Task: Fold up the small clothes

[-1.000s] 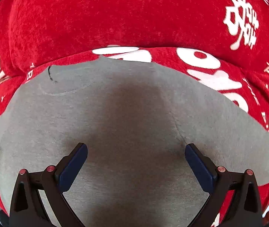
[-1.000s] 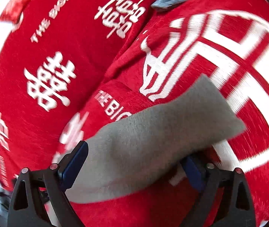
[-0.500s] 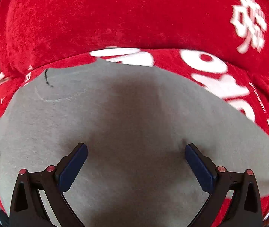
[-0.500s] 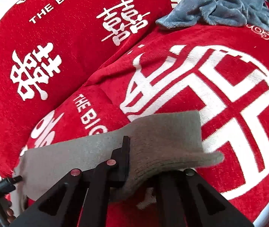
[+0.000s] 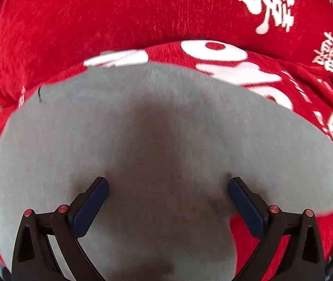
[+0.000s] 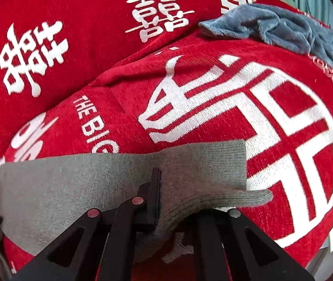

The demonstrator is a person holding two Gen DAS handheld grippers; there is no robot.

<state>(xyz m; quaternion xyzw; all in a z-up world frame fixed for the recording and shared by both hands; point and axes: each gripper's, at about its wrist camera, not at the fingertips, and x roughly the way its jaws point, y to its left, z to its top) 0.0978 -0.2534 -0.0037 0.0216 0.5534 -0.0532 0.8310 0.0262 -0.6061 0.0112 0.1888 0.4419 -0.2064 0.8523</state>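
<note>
Right gripper [image 6: 155,187] clamped on ribbed edge of grey garment [image 6: 72,187], directly ahead on red blanket [image 6: 283,117]. Left gripper [image 5: 166,196] spread apart over grey garment, gripping nothing. Risked: thin pinch slipping during lift; unpinned cloth dragging, bunching the fold

Right tool [image 6: 156,195] pinches grey cloth [image 6: 77,187] on red blanket [image 6: 213,75].
</note>
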